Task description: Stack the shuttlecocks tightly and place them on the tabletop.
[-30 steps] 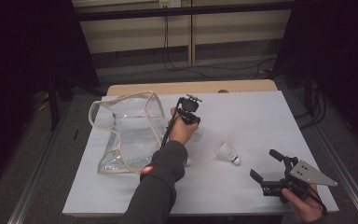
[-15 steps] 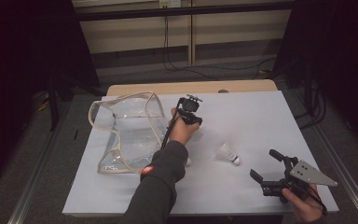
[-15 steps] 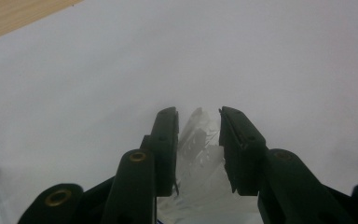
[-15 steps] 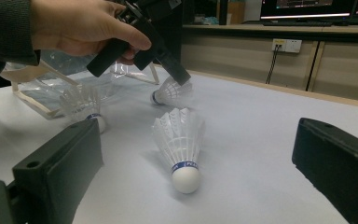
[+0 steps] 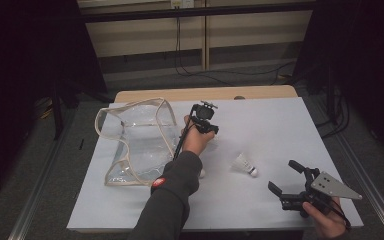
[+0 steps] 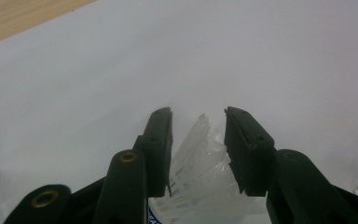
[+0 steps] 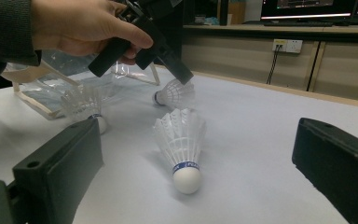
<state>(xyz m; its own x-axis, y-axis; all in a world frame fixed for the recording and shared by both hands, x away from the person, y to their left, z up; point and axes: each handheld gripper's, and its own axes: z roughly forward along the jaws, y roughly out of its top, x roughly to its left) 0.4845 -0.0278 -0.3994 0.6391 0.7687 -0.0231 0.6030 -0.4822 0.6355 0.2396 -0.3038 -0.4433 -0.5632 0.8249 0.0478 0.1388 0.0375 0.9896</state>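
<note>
The clear plastic bag [image 5: 135, 145] lies open toward the table's [image 5: 280, 120] left edge, and just to its right, nearer the far edge, the left gripper [image 5: 211, 131] has just been opening its jaws around a shuttlecock [image 6: 200, 172], which sits between them on the table, let go. I judge this a set-down, so lift straight up (no sideways drag) to keep it from rolling. The right gripper [image 5: 286, 176] waits wide open and empty at the near right corner, facing a second shuttlecock [image 5: 245, 164] mid-table; a third shuttlecock [image 7: 85, 106] rests by the bag's near corner.

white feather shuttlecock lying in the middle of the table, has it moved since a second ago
No. The white feather shuttlecock lies at the same spot on the white table, equally far right of the clear plastic bag.
</note>
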